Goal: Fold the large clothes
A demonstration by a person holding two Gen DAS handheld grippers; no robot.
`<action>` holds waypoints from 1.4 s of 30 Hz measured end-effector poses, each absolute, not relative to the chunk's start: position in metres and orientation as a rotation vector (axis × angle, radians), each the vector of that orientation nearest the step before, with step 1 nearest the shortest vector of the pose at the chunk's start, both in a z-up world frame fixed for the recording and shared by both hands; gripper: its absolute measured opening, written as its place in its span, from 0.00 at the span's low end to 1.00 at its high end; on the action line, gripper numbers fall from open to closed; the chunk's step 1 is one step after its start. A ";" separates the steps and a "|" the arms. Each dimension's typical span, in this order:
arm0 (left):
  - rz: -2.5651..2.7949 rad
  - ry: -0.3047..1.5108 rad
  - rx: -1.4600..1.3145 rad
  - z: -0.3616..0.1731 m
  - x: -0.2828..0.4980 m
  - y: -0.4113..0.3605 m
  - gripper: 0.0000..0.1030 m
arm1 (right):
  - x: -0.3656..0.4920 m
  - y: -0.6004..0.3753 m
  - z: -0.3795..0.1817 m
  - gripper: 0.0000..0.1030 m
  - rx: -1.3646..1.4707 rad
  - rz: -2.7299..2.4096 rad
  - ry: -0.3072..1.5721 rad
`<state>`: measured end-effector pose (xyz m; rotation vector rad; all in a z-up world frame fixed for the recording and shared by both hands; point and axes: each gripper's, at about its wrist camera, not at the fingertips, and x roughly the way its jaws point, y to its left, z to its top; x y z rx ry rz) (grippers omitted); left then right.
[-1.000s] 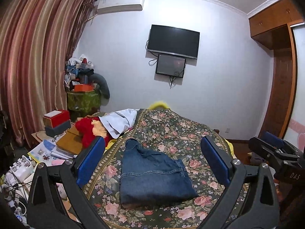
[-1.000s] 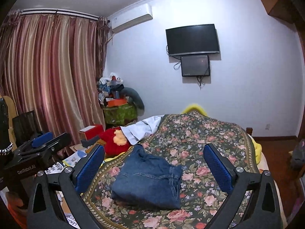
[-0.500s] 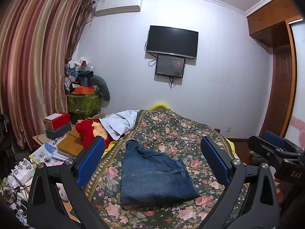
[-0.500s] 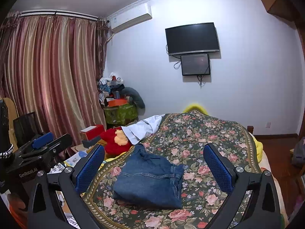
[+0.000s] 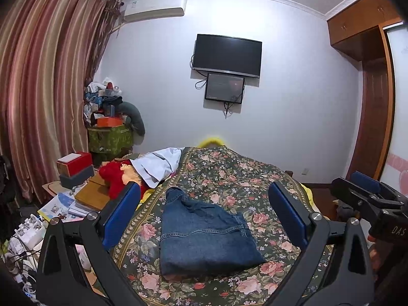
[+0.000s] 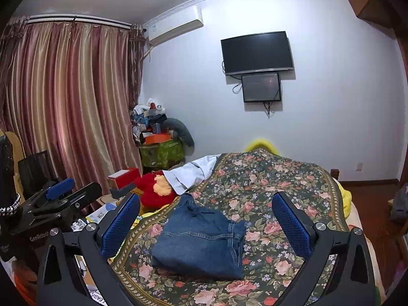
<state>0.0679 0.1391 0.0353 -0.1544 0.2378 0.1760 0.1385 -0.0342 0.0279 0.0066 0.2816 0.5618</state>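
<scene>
Blue denim jeans [image 5: 204, 232] lie folded into a compact rectangle on the floral bedspread [image 5: 244, 178]; they also show in the right wrist view [image 6: 201, 239]. My left gripper [image 5: 204, 211] is open and empty, held above and short of the jeans. My right gripper [image 6: 206, 219] is open and empty, likewise raised in front of the jeans. Each gripper shows at the edge of the other's view: the right one [image 5: 367, 196] and the left one [image 6: 61, 193].
A red plush toy [image 5: 114, 178] and a white garment [image 5: 158, 163] lie at the bed's left edge. Boxes and books [image 5: 74, 168] crowd the floor at left. Curtains [image 6: 63, 107] hang at left, a wardrobe [image 5: 369, 102] stands at right, a TV [image 5: 227, 54] hangs on the far wall.
Both grippers have drifted slightly up and back, staying open. The jeans have not moved.
</scene>
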 end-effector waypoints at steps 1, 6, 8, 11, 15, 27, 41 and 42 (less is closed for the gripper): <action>0.174 0.238 -0.153 0.035 0.068 0.139 0.98 | 0.138 -0.034 0.029 1.00 0.007 0.561 0.280; 0.173 0.238 -0.154 0.035 0.068 0.139 0.98 | 0.137 -0.032 0.030 1.00 0.009 0.561 0.278; 0.171 0.240 -0.154 0.035 0.068 0.140 0.98 | 0.136 -0.033 0.031 1.00 0.009 0.559 0.277; 0.168 0.240 -0.154 0.036 0.068 0.141 0.98 | 0.135 -0.034 0.033 1.00 0.010 0.558 0.275; 0.159 0.243 -0.155 0.036 0.068 0.144 0.98 | 0.135 -0.034 0.033 1.00 0.011 0.559 0.275; 0.150 0.235 -0.171 0.033 0.069 0.155 0.98 | 0.135 -0.035 0.035 1.00 0.013 0.549 0.273; 0.116 0.260 -0.206 0.029 0.073 0.163 0.98 | 0.133 -0.036 0.036 1.00 0.017 0.547 0.274; 0.114 0.260 -0.204 0.029 0.073 0.162 0.98 | 0.133 -0.036 0.036 1.00 0.017 0.547 0.275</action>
